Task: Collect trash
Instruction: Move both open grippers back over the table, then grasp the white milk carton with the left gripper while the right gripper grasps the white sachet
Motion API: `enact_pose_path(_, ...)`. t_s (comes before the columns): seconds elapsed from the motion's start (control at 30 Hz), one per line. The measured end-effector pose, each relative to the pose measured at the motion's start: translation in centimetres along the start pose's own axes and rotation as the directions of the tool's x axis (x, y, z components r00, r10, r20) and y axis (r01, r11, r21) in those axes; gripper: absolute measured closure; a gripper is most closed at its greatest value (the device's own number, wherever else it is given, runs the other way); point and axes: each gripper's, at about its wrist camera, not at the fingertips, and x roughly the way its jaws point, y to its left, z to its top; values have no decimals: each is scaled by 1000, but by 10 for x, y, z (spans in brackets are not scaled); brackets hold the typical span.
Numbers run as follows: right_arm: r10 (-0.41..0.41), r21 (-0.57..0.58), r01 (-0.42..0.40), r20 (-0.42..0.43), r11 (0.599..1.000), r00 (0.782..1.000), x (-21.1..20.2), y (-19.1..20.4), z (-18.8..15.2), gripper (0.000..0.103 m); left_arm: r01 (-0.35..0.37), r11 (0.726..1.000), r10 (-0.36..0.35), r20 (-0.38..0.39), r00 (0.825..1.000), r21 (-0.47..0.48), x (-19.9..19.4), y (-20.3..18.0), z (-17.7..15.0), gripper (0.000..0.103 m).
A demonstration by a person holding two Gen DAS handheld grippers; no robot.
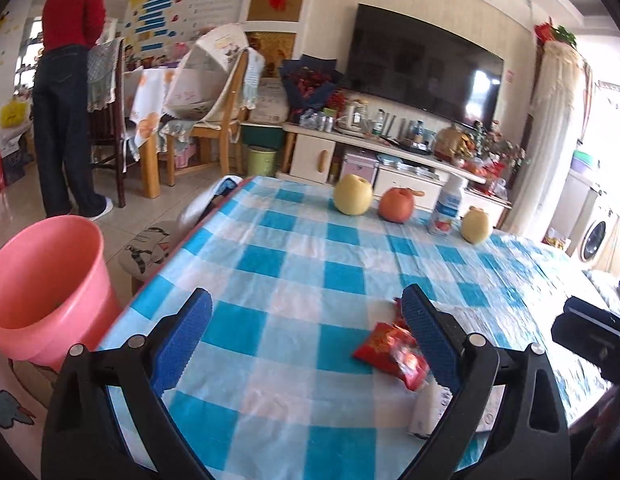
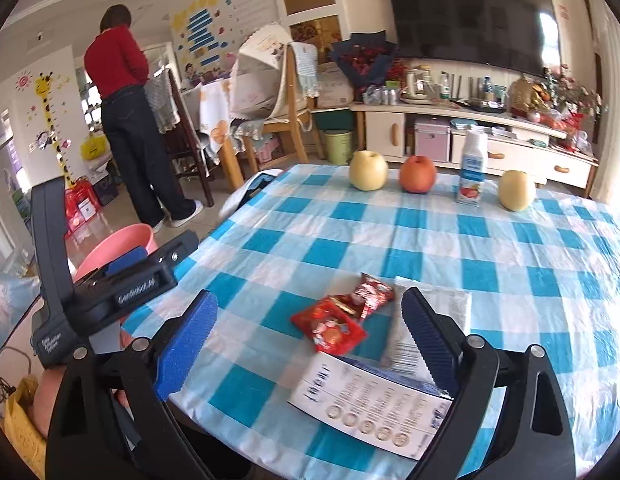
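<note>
**Both tools spread over the counter, wrappers still lying loose**

Left tool (image 1: 305, 316) is hanging over the near left part of the counter (image 1: 293, 240) with its blue pads wide apart, nothing between them. Red snack wrapper (image 1: 390, 348) is lying on the checked cloth just beside its right finger, partly hidden by it (a white packet edge is peeking out below, too cut off to identify). Pink bin (image 1: 45, 284) is standing on the floor at the counter's left edge, well apart from the wrappers.

Right tool (image 2: 310, 316) is also gaping wide, empty. Two red wrappers (image 2: 342, 312) are sitting between its fingers further out on the cloth, touching each other; a silver foil packet (image 2: 442, 308) is lying just beside them under the right finger, and a flattened white carton (image 2: 370, 408) is lying nearer, overlapping the foil's edge.

At the far edge two yellow pears (image 2: 368, 176), a red apple (image 2: 418, 174) and a white bottle (image 2: 472, 168) are standing in a row. A person in a red top (image 2: 117, 60) is standing by the dining chairs, back turned.
</note>
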Motion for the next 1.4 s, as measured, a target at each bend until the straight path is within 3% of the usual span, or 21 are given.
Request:
enact_pose_path(0.23, -40, 54, 39, 12, 998, 999, -16, -35, -8, 8, 28, 994, -25, -26, 999, 104, -10, -42, -17, 6)
enact_pose_path(0.53, -83, 60, 80, 34, 995, 996, -33, -63, -20, 8, 104, 981, -90, -93, 992, 162, -11, -82, -39, 6)
enact_pose_path(0.93, -139, 71, 136, 46, 988, 989, -43, -102, -25, 8, 243, 938, -195, -205, 959, 246, -19, -131, -70, 6)
enact_pose_path(1.13, -163, 173, 155, 31, 973, 986, -44, -143, -22, 8, 272, 949, -224, -265, 938, 162, -4, -130, -75, 6)
enact_pose_path(1.23, -170, 236, 161, 18, 958, 985, -44, -164, -20, 8, 250, 966, -217, -315, 924, 66, 9, -122, -78, 7)
enact_pose_path(1.3, -159, 274, 152, 4, 950, 987, -41, -174, -21, 8, 204, 979, -194, -316, 929, -2, 11, -116, -79, 7)
enact_pose_path(1.4, -141, 289, 141, -19, 947, 990, -35, -180, -21, 8, 193, 973, -223, -315, 923, -124, 8, -107, -83, 7)
